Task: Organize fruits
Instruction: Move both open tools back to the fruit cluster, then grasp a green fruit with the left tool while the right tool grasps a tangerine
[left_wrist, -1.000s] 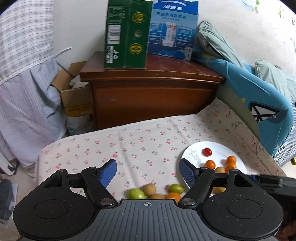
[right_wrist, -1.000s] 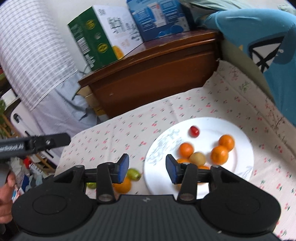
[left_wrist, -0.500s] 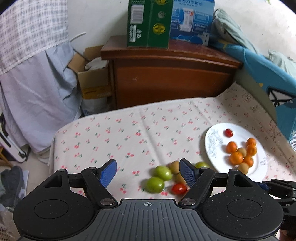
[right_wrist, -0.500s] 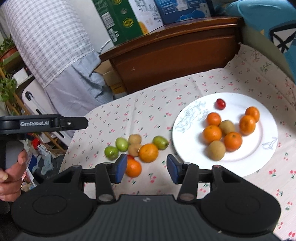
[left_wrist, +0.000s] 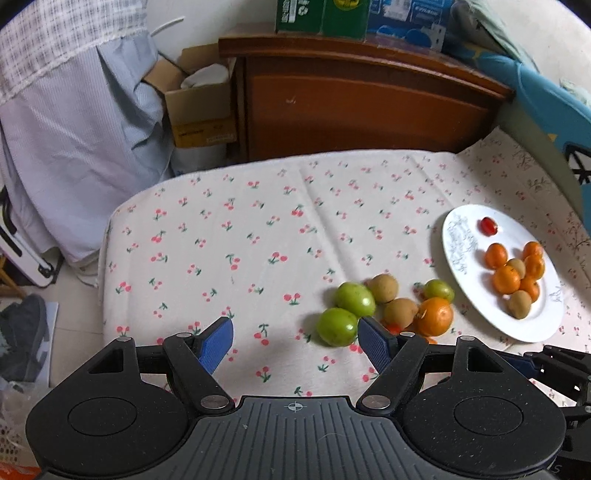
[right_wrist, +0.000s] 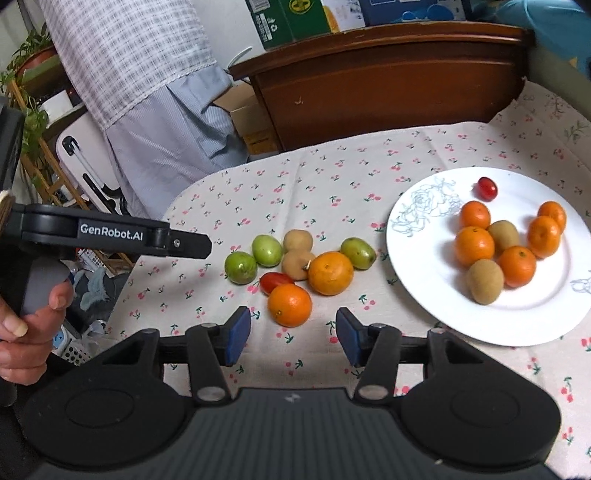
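A white plate (right_wrist: 424, 258) at the right of the cherry-print cloth holds several oranges, two brown kiwis and a cherry tomato (right_wrist: 487, 187). Left of it lies a loose cluster: three green fruits, two kiwis, two oranges and a cherry tomato (right_wrist: 276, 281). My right gripper (right_wrist: 293, 326) hovers just in front of the near orange (right_wrist: 290, 304), jaws open and still widening, nothing between them. My left gripper (left_wrist: 293, 334) stands wide open over bare cloth; its right finger is beside the nearest green fruit (left_wrist: 337, 326) and I cannot tell if they touch.
A brown wooden cabinet (left_wrist: 362, 110) with cartons on top stands behind the cloth-covered surface. A cardboard box (left_wrist: 199, 107) and hanging fabric are at the back left, blue bedding at the right. A hand (right_wrist: 22, 332) grips the left tool's handle.
Both grippers have come down and tilted toward the cloth, so the loose fruit sits higher and larger in both views. The right jaws stand a little wider than before.
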